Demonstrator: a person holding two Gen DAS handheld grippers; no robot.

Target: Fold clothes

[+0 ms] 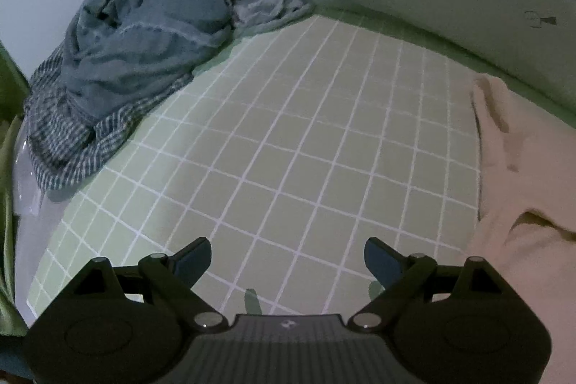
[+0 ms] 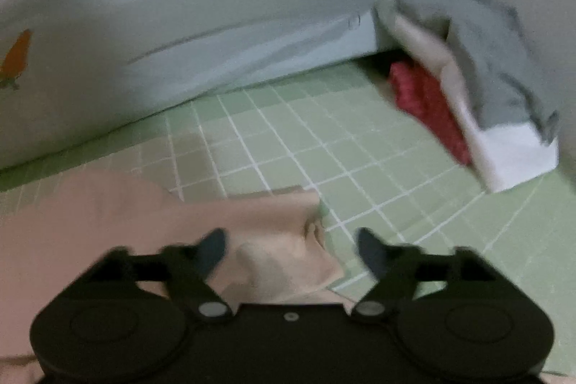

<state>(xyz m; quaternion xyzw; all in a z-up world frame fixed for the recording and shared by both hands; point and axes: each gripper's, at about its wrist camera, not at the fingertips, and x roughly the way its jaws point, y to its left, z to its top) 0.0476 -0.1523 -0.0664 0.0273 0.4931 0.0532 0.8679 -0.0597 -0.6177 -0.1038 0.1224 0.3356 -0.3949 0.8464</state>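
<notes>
Your right tongs point(image 2: 289, 245) gape wide over the pale pink soft garment's point(image 2: 108, 215) bunched near corner | left tongs point(image 1: 288, 258) wide, empty, garment to their right | right hand nearer

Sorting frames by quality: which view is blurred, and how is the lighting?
Left wrist view: fairly sharp, dim, grid lines of the green sheet bowed by fisheye, left gripper open. Right wrist view: motion-smeared, especially the folded stack and the right gripper, open above the pink garment; equally dim.
</notes>
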